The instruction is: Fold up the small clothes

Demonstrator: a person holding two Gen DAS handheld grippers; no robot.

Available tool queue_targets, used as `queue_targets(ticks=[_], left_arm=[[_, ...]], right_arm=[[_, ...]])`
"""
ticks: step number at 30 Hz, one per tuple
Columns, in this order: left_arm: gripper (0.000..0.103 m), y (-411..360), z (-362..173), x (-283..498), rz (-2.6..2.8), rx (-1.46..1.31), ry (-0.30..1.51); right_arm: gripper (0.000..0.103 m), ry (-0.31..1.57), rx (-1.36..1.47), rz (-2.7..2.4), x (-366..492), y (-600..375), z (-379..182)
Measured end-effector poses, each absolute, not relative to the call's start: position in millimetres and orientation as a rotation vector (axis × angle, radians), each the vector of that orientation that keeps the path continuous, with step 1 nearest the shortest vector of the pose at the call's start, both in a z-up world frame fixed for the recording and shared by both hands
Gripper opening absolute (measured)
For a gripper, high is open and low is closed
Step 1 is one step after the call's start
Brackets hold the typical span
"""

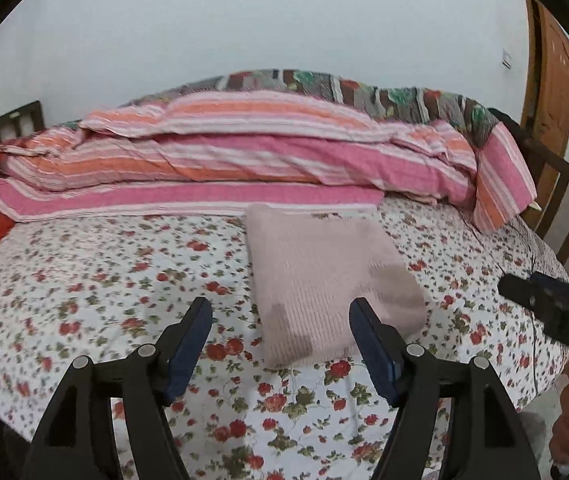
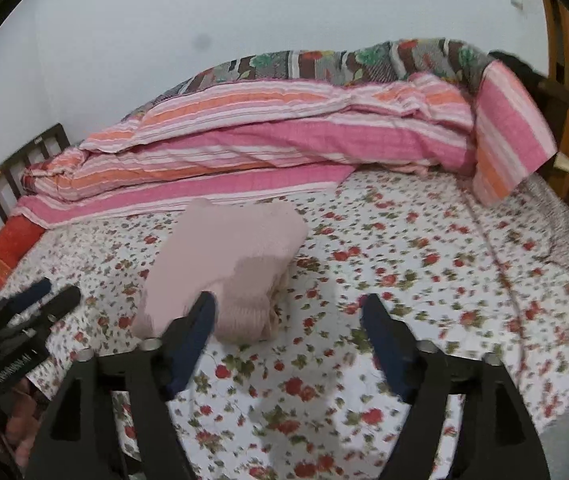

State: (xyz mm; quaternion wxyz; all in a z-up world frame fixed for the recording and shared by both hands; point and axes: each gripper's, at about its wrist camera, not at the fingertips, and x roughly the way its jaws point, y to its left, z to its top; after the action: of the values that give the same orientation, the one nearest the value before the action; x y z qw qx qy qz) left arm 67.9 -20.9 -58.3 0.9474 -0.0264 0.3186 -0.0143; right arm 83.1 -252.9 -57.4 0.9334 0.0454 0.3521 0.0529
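The pink garment (image 1: pixel 332 280) lies folded on the bed (image 1: pixel 84 280), so both hand-held grippers, left (image 1: pixel 280 312) and right (image 2: pixel 288 308), hover wide and empty just beside it.

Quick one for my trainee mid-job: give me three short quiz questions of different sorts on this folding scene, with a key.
1. True or false: the left gripper is clamped on the pink garment.
2. The pink garment lies: A) spread flat, B) folded in a bundle, C) hanging off the bed rail.
3. What lies behind the garment on the floral sheet?

Key: 1 false, both it and the right gripper are open and empty. 2 B. 3 The striped pink and orange bedding.
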Motion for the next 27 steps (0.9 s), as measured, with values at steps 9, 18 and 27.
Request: queue_targets(ticks=[9,18,27], left_arm=[[0.081,-24.8,-25.3,27.5,0.047,-0.003,0.579],[0.082,-28.0,-17.7,14.4,0.04,-0.013,0.584],[0.082,-31.6,-21.1,13.6,0.049,0.006,0.592]], right_arm=[[0.101,0.614,0.02,0.1,33.8,-247.8,-33.6],[0.101,0.594,0.031,0.095,17.1,-253.9,-25.1],[0.101,0.589,0.036,0.086,13.3,-257.1,-23.0]])
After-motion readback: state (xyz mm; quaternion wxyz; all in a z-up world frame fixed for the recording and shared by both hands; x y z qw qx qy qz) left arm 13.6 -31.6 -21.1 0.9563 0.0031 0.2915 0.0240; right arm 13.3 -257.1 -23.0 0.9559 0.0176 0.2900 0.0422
